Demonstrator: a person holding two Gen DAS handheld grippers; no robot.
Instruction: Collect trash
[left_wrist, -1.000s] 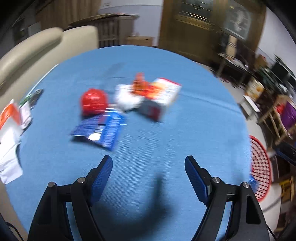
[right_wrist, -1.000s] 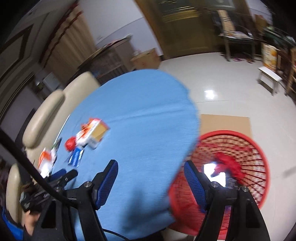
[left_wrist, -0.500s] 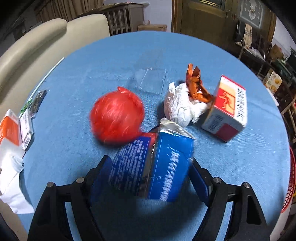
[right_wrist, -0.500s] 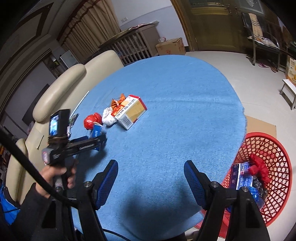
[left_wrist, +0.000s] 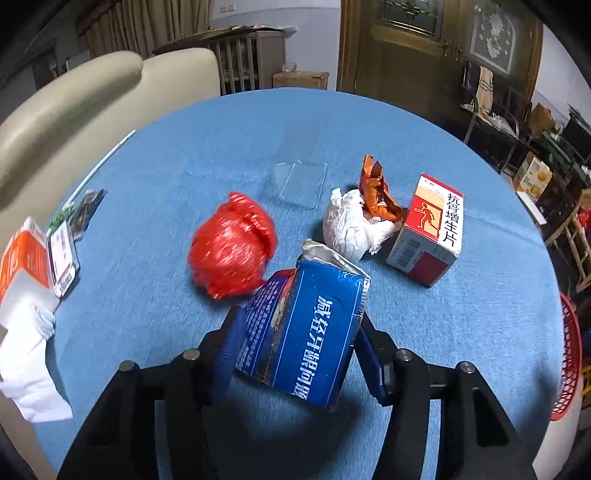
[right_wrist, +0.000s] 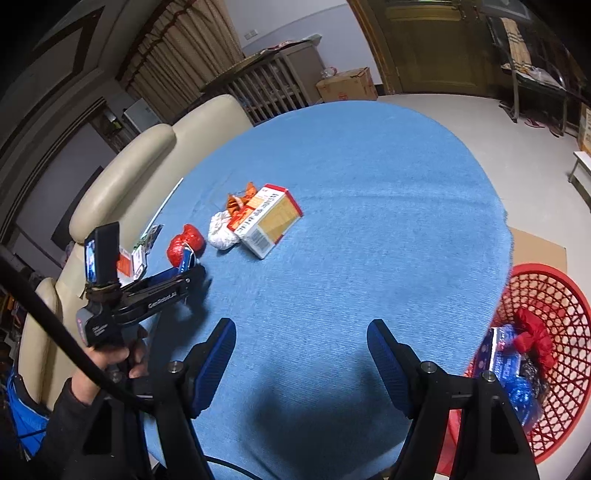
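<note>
The left gripper (left_wrist: 297, 345) is closing its jaws on the blue carton (left_wrist: 306, 328), and both pads already touch its sides. Just behind the carton lies a red crumpled bag (left_wrist: 231, 245), then a white paper ball (left_wrist: 349, 229) and a medicine box (left_wrist: 430, 229) on the blue table (left_wrist: 443, 332). The right gripper (right_wrist: 301, 356) hangs released over the table, nothing between its fingers. The red basket (right_wrist: 554, 295) stands on the floor beside the table.

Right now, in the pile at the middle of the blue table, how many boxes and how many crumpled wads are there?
Boxes: 2 (blue carton, red-and-white box)
Crumpled wads: 3 (red wad, white wad, orange wad)
Total: 5
</note>
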